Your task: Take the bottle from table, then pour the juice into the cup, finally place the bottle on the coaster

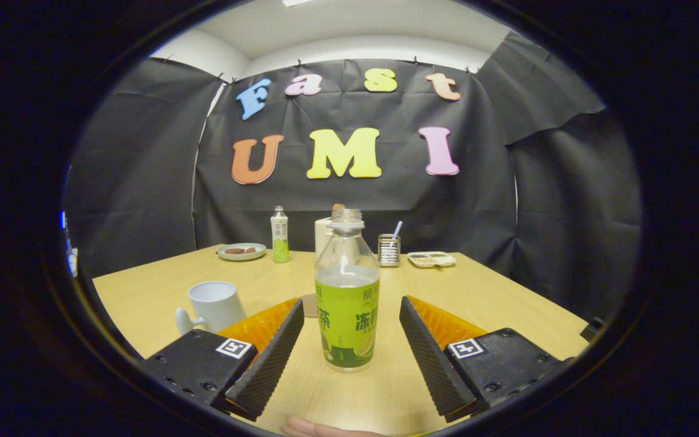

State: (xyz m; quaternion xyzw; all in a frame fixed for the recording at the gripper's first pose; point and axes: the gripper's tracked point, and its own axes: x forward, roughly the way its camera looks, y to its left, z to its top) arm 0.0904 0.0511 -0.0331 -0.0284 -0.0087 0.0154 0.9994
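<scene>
A white cup (216, 305) is standing on the wooden table (495, 297), left of the gripper (349, 355). The gripper's fingers are spreading wide, touching nothing. Between them an uncapped bottle (347, 297) of juice is standing upright. Just behind the bottle, something small and flat is peeking out, too hidden to identify.

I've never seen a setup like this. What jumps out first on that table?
An uncapped bottle with a green label stands upright on the wooden table, between the two fingers of the open tool, which do not touch it. Left of it, beside the left finger, sits a white cup. Far back by the wall are a second, smaller bottle and a plate.
</scene>
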